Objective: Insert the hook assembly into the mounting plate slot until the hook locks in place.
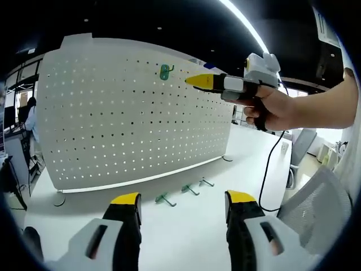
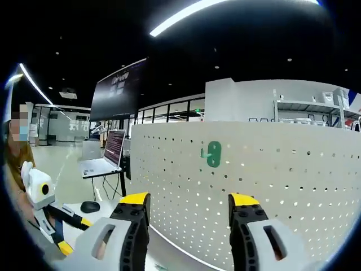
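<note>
Pegboard mounting plate (image 1: 135,113): white, perforated, standing upright on the white table (image 1: 186,237) on small round feet. In the right gripper view the same plate (image 2: 254,186) spans the scene behind the jaws.

Mounted hook (image 1: 164,71): green, one unit, seated on the plate's face near its top edge. In the right gripper view it (image 2: 213,153) sits just above and between the two jaw tips, with its prong pointing left.

Loose hooks: three green units lying flat on the table in a row before the plate's foot, left (image 1: 164,199), middle (image 1: 190,189) and right (image 1: 206,182), all apart from one another and from the plate.

Left gripper (image 1: 183,199): yellow-tipped jaws spread wide with nothing between them, hovering over the near table, short of the loose hooks. It also appears low at the left of the right gripper view (image 2: 62,236).

Right gripper (image 2: 190,199): jaws spread apart and empty, aimed at the plate just below the mounted hook. In the left gripper view it (image 1: 197,81) is held in a person's hand (image 1: 276,107), its yellow tips just right of the mounted hook; contact cannot be told.

Background: laptop (image 2: 104,155) on a stand, dark screen (image 2: 119,90) above it, ceiling light strip (image 2: 192,14).
</note>
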### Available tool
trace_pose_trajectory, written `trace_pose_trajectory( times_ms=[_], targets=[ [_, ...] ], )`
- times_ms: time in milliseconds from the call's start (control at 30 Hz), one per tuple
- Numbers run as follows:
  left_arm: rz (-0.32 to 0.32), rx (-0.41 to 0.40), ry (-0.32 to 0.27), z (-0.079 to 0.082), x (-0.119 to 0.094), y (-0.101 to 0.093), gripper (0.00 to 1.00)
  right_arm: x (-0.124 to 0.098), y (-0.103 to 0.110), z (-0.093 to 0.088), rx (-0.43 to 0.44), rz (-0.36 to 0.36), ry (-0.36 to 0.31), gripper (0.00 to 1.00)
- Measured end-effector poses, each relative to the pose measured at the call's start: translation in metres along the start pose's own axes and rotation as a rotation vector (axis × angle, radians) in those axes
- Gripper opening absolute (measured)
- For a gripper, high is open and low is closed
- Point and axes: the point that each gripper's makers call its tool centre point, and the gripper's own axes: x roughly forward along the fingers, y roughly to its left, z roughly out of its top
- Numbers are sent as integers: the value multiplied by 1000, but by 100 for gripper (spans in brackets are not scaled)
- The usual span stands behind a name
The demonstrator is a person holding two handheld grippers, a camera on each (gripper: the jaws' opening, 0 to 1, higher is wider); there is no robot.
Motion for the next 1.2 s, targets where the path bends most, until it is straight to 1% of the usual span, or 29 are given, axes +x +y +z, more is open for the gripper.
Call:
trace_pose_trajectory(
  times_ms=[33,200,333,367,500,833,1000,1200],
  targets=[
    [0,0,0,0,0,0,62,-2,0,-1,0,-1,0,55],
    [0,3,2,-1,0,0,62,-22,-3,-19,11,-6,34,56],
    [1,3,4,-1,1,1,62,-31,-5,-27,15,-14,48,56],
    [1,4,5,-2,1,1,62,-35,-6,-32,25,-17,61,56],
    [3,4,4,-2,1,1,62,-46,-5,-44,32,-20,81,56],
    [1,9,9,-2,1,1,62,-65,-7,-65,55,-34,118,57],
    [-3,11,12,-2,1,0,62,-77,-8,-80,75,-43,151,57],
    [-2,12,15,-3,2,0,62,-89,-9,-93,80,-47,182,57]
  ],
)
